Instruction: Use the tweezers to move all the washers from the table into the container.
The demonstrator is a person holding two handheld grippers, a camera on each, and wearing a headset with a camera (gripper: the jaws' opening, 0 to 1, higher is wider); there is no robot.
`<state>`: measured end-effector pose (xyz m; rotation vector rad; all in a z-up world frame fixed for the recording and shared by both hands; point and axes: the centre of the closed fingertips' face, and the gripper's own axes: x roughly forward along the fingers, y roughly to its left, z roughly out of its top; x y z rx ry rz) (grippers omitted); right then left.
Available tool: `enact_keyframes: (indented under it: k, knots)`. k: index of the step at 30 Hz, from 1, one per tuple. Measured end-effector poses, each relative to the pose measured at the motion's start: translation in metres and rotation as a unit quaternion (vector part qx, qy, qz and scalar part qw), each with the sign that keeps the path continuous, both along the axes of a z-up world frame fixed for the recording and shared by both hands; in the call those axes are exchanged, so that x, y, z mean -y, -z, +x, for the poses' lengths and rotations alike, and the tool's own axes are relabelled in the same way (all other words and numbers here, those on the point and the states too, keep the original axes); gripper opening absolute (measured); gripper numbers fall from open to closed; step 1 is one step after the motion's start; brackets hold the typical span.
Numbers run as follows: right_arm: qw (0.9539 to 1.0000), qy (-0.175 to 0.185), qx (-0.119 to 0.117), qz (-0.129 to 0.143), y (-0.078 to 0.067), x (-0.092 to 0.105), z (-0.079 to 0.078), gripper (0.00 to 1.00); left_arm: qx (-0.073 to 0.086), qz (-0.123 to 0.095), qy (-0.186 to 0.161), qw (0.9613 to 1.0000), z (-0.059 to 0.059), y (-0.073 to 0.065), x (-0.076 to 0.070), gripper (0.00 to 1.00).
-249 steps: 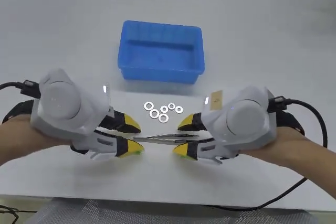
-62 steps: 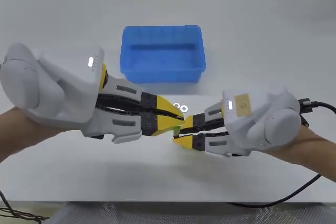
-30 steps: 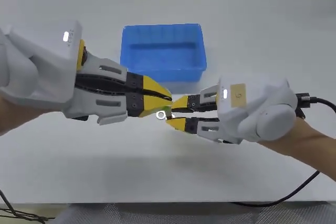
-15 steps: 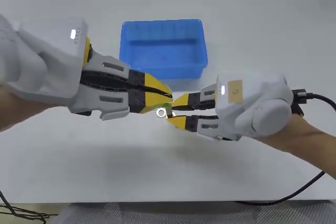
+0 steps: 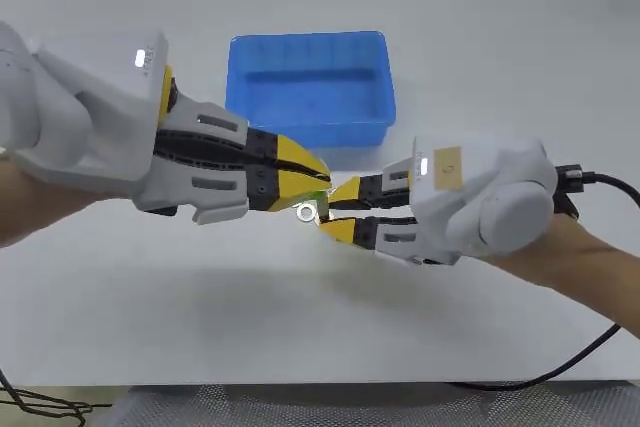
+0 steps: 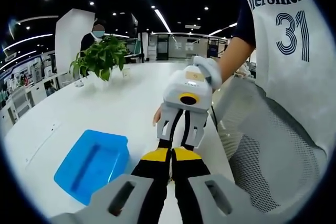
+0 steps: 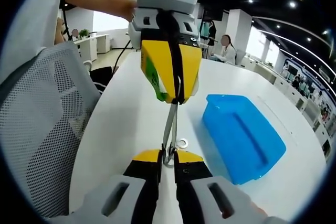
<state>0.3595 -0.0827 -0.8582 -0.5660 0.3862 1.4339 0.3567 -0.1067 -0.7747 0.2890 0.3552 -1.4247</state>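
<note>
Thin metal tweezers point(image 7: 170, 124) run between the two grippers. My left gripper point(image 5: 318, 179) point(image 7: 176, 99) is shut on one end. My right gripper point(image 5: 335, 215) point(image 7: 168, 157) is shut on the other end, nose to nose with the left. In the left gripper view my own yellow jaws point(image 6: 170, 156) sit pressed together in front of the right gripper's body. One silver washer point(image 5: 305, 212) point(image 7: 182, 142) shows right beside the tweezers near the right jaws. I cannot tell whether it is held or lies on the table. The blue container point(image 5: 305, 132) point(image 7: 247, 140) point(image 6: 89, 166) stands just beyond, with nothing visible inside.
The white table point(image 5: 300, 327) has free room in front and to both sides. A black cable point(image 5: 590, 337) trails from the right gripper. A mesh chair point(image 6: 262, 145) point(image 7: 47, 129) sits at the near table edge. A potted plant point(image 6: 102, 59) stands far off.
The tweezers have been taken up from the table and both grippers have risen and met over the washers. In the last second they have barely moved; the view has tilted slightly.
</note>
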Motion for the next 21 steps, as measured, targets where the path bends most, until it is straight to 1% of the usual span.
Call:
enact_keyframes:
  k: [3, 4, 6, 8, 13, 19, 21]
  knots:
    - [1.0000, 0.000, 0.000, -0.001, 0.0001, 0.0001, -0.0002, 0.10, -0.002, -0.002, 0.001, 1.0000, -0.0004, 0.0001, 0.0004, 0.05]
    - [1.0000, 0.001, 0.000, -0.001, 0.0001, 0.0002, -0.0002, 0.10, -0.005, -0.004, 0.000, 1.0000, -0.0004, 0.0004, 0.0005, 0.05]
    - [1.0000, 0.002, -0.003, -0.001, 0.0000, 0.0002, 0.0000, 0.10, -0.002, -0.005, -0.002, 1.0000, 0.0009, 0.0008, 0.0005, 0.05]
    - [1.0000, 0.003, -0.005, -0.001, -0.0001, 0.0002, 0.0000, 0.10, -0.006, -0.006, -0.003, 1.0000, 0.0011, 0.0015, 0.0007, 0.05]
    - [1.0000, 0.003, -0.005, -0.001, 0.0001, 0.0002, -0.0001, 0.10, -0.009, -0.004, -0.004, 0.9999, 0.0011, 0.0042, 0.0004, 0.06]
    - [1.0000, 0.003, -0.004, -0.001, 0.0003, -0.0002, 0.0003, 0.10, -0.005, -0.001, -0.007, 1.0000, 0.0030, 0.0045, -0.0012, 0.05]
    - [1.0000, 0.003, -0.001, -0.003, 0.0002, -0.0007, 0.0005, 0.10, -0.001, 0.002, -0.009, 1.0000, 0.0043, 0.0044, -0.0020, 0.05]
